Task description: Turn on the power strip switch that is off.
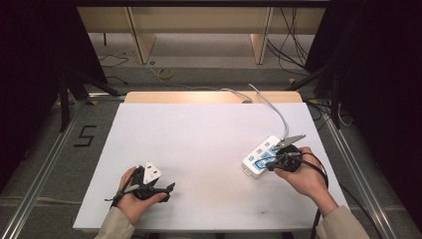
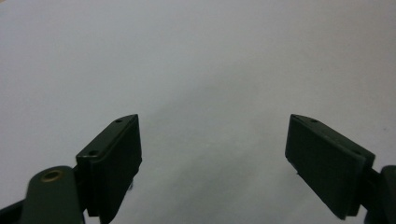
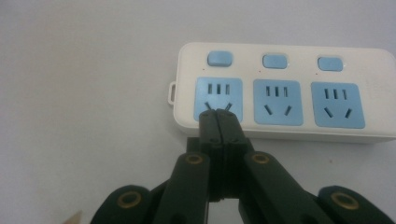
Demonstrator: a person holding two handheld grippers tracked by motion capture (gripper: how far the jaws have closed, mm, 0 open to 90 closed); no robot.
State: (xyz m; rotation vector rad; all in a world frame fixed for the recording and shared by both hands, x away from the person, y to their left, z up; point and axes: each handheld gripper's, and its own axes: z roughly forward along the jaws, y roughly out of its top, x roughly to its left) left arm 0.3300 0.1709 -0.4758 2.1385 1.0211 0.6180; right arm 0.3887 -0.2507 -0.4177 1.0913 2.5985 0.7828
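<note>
Two matte black jaws of the right tool [image 3: 219,114] are pressed flat together with nothing between them, their tips over the end socket of a white plastic power strip [image 3: 280,93] with rounded corners, three pale blue socket faces and three blue switches. The strip lies near the smooth white counter's [image 1: 199,139] right edge. The left tool [image 2: 212,154], near the front-left corner, gapes wide and empty.

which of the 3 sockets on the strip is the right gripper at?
The end socket nearest the strip's small mounting tab, leftmost in the right gripper view. The right gripper, fingers closed together, overlaps its lower edge; the other two sockets on the power strip sit clear.
</note>
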